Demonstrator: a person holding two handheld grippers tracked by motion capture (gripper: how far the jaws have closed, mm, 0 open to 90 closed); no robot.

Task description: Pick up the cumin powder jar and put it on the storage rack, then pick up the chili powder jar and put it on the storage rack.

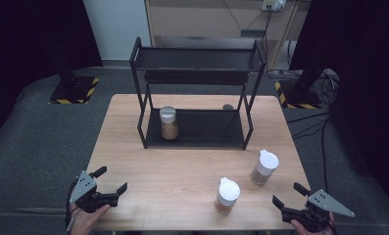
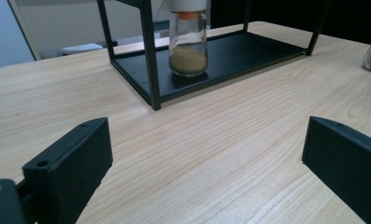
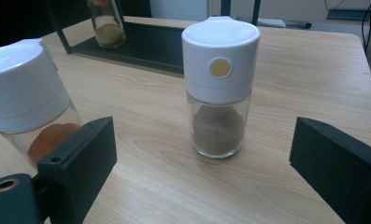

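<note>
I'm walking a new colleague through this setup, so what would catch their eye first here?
Probably the black two-tier rack at the table's far side, with one white-capped spice jar on the left of its lower shelf. Next, two more capped jars on the bare wood: one near the front edge, one further right. An open claw waits at each front corner, left and right.
</note>
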